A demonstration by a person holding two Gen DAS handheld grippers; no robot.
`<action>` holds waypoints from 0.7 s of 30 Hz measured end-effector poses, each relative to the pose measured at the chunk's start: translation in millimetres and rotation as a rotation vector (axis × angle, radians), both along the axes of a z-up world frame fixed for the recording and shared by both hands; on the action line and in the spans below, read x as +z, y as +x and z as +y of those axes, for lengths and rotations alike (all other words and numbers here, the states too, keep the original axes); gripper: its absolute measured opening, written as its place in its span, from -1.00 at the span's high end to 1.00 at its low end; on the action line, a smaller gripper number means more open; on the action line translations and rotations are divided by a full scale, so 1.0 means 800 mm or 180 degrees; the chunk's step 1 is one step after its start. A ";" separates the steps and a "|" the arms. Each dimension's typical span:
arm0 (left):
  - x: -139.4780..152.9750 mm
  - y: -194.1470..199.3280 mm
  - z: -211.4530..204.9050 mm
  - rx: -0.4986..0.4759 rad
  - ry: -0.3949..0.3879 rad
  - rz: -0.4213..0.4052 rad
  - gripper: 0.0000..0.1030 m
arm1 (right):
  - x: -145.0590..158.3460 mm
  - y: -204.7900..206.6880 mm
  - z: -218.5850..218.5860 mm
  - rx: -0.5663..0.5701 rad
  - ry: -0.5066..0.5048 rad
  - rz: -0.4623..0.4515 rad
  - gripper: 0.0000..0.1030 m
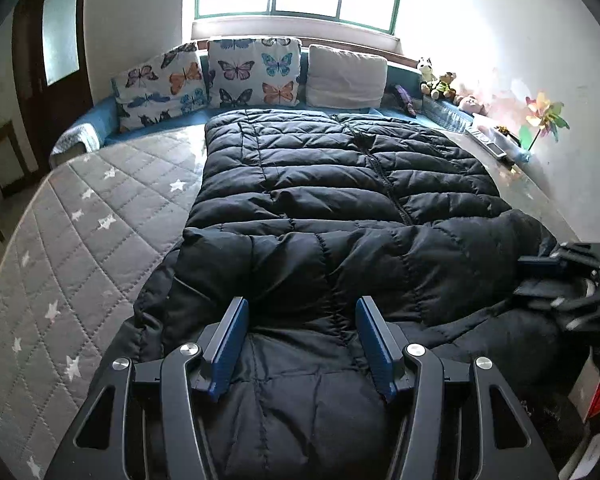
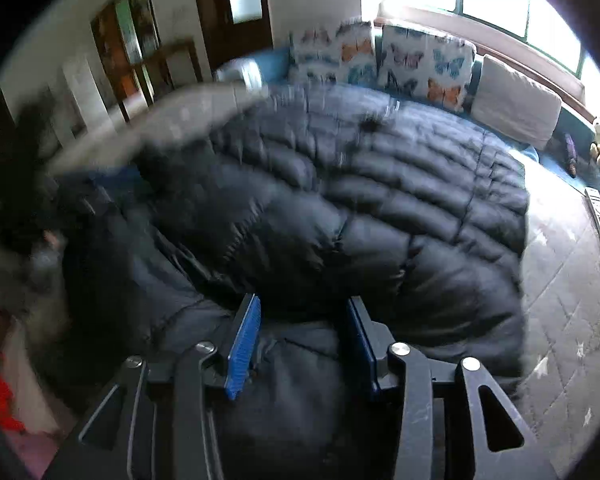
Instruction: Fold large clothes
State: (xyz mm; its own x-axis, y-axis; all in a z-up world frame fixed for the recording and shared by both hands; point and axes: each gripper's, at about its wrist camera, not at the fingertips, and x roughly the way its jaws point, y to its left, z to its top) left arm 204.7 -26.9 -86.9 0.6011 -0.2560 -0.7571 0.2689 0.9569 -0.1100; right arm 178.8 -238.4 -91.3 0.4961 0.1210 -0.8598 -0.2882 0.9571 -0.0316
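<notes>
A large black quilted puffer coat (image 1: 332, 184) lies flat on the grey star-patterned bed cover (image 1: 80, 216), zipper up, with a sleeve folded across its near part. My left gripper (image 1: 302, 312) is open, its blue pads (image 1: 228, 348) spread just above the coat's near end. My right gripper (image 2: 304, 312) is open over the coat (image 2: 360, 200) near its right side; that view is motion-blurred. The right gripper also shows in the left wrist view (image 1: 556, 276) at the coat's right edge.
Two butterfly pillows (image 1: 256, 72) and a plain pillow (image 1: 348, 76) line the far side under a bright window. Soft toys (image 1: 440, 80), a pinwheel (image 1: 544, 116) and a remote (image 1: 486, 142) sit along the right wall. A dark door (image 1: 56, 56) stands at left.
</notes>
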 end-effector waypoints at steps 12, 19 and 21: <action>0.058 -0.040 -0.018 -0.0163 0.0021 -0.0229 -0.19 | 0.054 -0.022 -0.005 0.0157 0.0333 -0.0100 0.04; 0.000 -0.023 -0.015 -0.0191 0.0094 0.0051 -0.24 | 0.001 -0.018 0.016 0.0257 0.0052 0.0032 0.00; -0.005 -0.021 -0.012 -0.0183 0.0081 0.0078 -0.24 | 0.012 -0.019 0.012 0.0282 0.0068 0.0040 0.00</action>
